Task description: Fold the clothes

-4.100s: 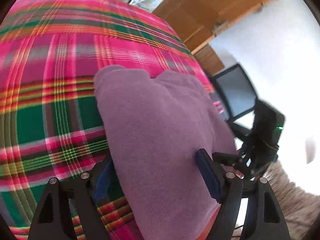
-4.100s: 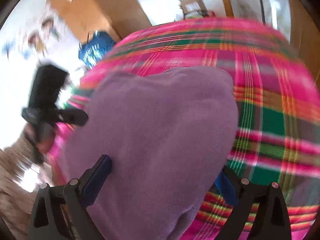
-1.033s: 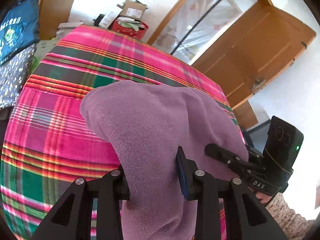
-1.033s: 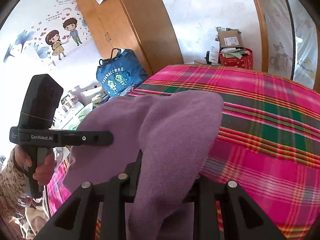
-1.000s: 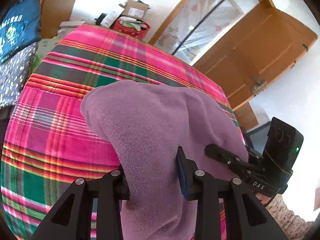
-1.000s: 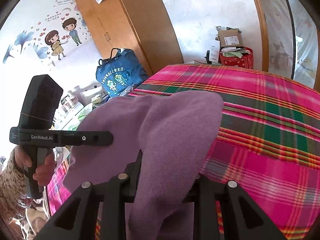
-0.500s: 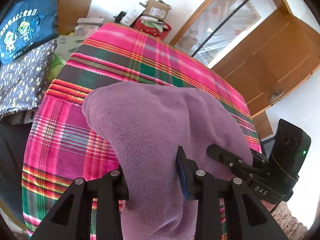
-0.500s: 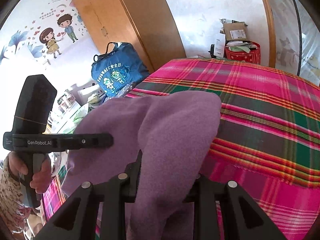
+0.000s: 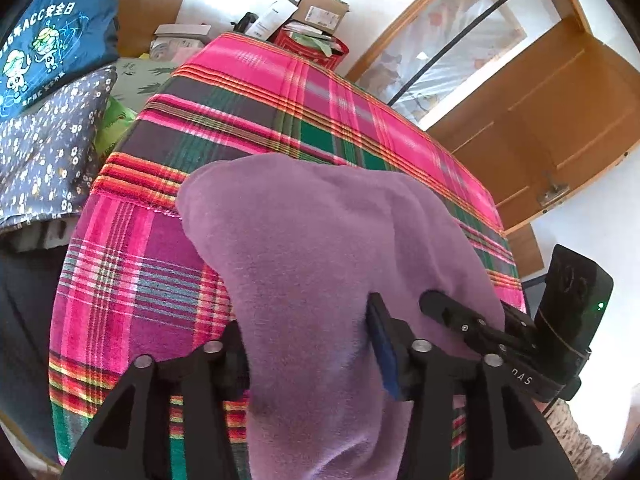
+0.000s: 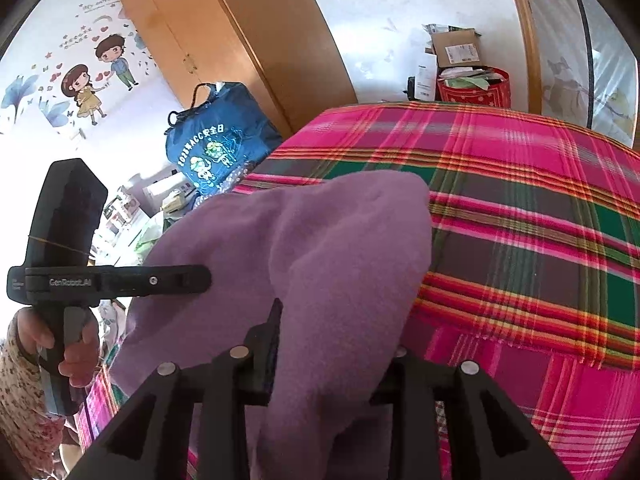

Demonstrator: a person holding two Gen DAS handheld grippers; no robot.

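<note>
A: Item one, the task's piece?
B: Purple fleece garment (image 9: 320, 248), one. It lies in a soft mound on the plaid blanket (image 9: 140, 280) that covers the bed, near the blanket's near corner. Its near edge is drawn up towards both cameras.

A: Item two, left gripper (image 9: 308, 332)?
B: Its fingers have just been opening and now stand well parted. A thick fold of the garment runs between them. The blue pad on the right-hand finger shows along its length, and the cloth sits loose rather than pinched.

A: Item three, right gripper (image 10: 338, 328)?
B: Its fingers have just been opening a little and stand parted part way. The garment fills the whole gap and drapes over the right-hand finger. Whether the pads press on the cloth cannot be told.

A: The two together?
B: Side by side at the same edge of the garment, apart. Each shows in the other's view. The right wrist view also shows the hand (image 10: 76, 344) on the left gripper's handle, with a floral sleeve (image 10: 20, 392).

A: Surroundings?
B: Blue printed bag (image 10: 216, 148) against a wooden wardrobe (image 10: 240, 40). Red basket (image 10: 476, 92) of boxes past the far end of the bed. Dark floral cloth (image 9: 44, 160) beside the bed. Wooden door (image 9: 540, 120) on the right of the left wrist view
</note>
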